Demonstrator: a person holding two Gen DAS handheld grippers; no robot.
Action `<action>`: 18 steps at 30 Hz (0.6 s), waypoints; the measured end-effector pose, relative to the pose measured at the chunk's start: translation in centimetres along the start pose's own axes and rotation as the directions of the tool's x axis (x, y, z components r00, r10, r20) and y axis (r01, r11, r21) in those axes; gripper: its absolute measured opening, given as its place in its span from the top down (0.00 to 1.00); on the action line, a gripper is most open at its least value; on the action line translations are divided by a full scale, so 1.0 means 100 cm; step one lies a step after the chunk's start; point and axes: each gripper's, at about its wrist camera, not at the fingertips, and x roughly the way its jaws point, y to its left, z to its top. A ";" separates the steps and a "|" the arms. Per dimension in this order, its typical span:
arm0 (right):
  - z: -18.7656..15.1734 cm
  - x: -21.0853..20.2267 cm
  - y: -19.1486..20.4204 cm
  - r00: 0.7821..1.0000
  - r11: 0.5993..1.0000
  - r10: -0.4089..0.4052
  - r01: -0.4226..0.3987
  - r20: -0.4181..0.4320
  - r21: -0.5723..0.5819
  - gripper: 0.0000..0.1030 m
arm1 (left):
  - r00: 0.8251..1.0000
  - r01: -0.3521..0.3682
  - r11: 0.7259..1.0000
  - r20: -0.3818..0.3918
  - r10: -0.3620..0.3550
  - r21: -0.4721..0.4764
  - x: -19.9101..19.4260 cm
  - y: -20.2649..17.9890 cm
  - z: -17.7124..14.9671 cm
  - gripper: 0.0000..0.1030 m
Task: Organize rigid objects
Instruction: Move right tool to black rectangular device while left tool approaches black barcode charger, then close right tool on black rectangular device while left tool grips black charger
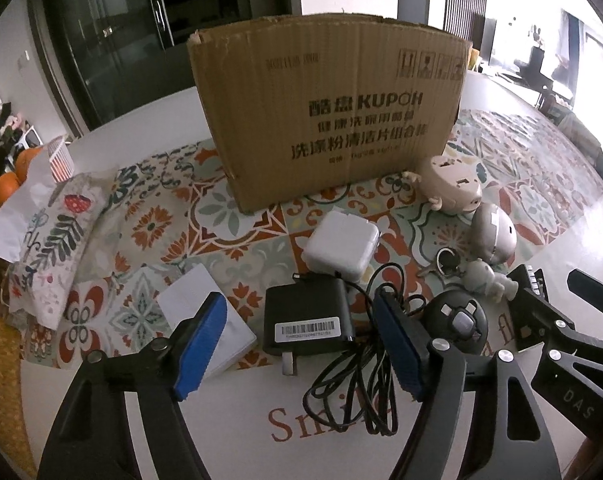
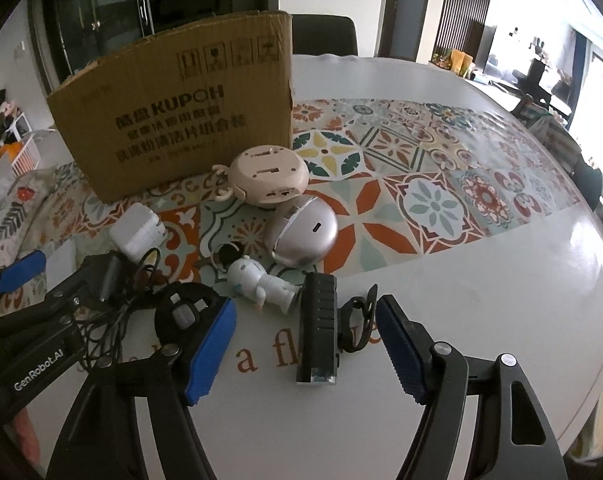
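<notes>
My left gripper (image 1: 299, 344) is open, its blue pads standing either side of a black power adapter (image 1: 307, 320) without touching it. The adapter's tangled black cable (image 1: 353, 380) trails toward me. My right gripper (image 2: 307, 350) is open too, straddling a black ribbed bar-shaped device (image 2: 317, 328) with a strap. Behind lie a white charger (image 1: 341, 246), a round black puck (image 2: 185, 312), a white figurine (image 2: 261, 284), a silver egg-shaped gadget (image 2: 305, 236) and a beige round device (image 2: 267, 176). A brown cardboard box (image 1: 329, 108) stands upright at the back.
A flat white box (image 1: 209, 320) lies under my left pad. A floral pouch (image 1: 49, 240) and oranges (image 1: 9, 188) sit at the far left. The patterned mat (image 2: 433, 200) covers the round white table (image 2: 501, 300). A dark chair (image 2: 325, 36) stands behind the table.
</notes>
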 end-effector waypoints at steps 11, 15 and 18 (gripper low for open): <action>0.000 0.017 0.001 0.999 1.000 -0.006 0.007 -0.045 0.003 0.35 | 0.999 0.015 1.000 -0.046 -0.016 -0.022 0.019 0.002 -0.001 0.32; 0.000 0.022 0.001 0.998 1.000 -0.004 0.005 -0.058 0.002 0.37 | 0.998 0.018 1.000 -0.061 -0.020 -0.025 0.027 0.002 -0.002 0.36; 0.000 0.026 0.002 0.998 1.000 -0.007 0.007 -0.069 0.001 0.41 | 0.998 0.024 0.999 -0.061 -0.026 -0.035 0.029 0.003 -0.003 0.36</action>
